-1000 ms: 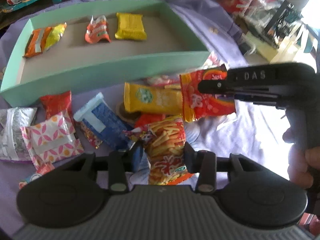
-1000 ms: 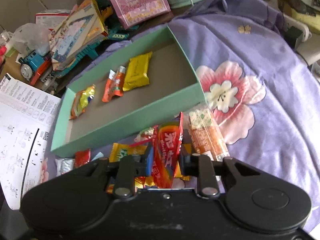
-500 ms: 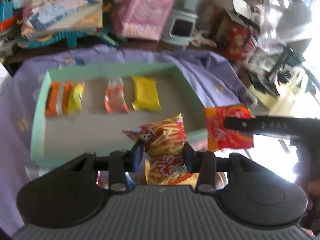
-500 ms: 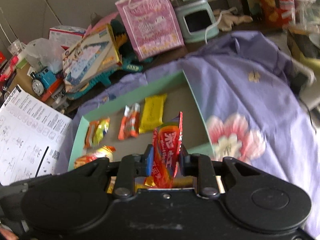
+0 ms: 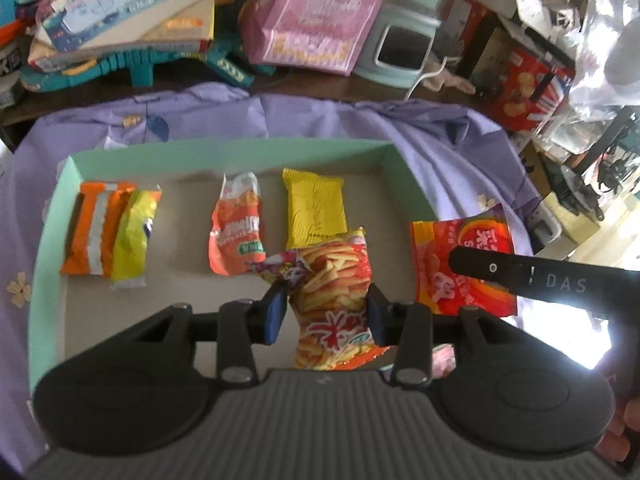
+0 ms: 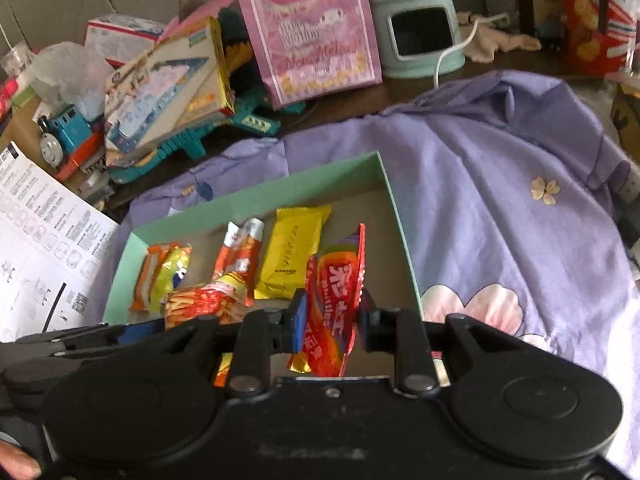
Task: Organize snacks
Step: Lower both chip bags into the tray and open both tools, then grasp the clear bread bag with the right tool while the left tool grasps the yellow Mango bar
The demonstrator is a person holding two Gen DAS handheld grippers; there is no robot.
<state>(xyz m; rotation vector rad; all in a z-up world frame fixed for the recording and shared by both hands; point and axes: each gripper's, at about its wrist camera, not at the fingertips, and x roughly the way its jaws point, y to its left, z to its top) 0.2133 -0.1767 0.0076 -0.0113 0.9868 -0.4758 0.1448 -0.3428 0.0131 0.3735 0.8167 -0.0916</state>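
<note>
Now over the green box [image 5: 52, 216], both packs up high to clear its wall. Left gripper [image 5: 324, 312] jaws clenched on the fries bag [image 5: 332, 280]. Right gripper [image 6: 330, 318] jaws clenched on the red candy bag [image 6: 336, 292], at three o'clock of the fries. Next, probably down beside the yellow pack [image 5: 314, 210].

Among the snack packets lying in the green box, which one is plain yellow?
The yellow packet, rightmost of the row; the others there are orange or orange with yellow-green.

Four snack packets [image 5: 314, 210] lie in one green tray [image 5: 224, 152]; two more packets [image 5: 332, 292] are held.
</note>
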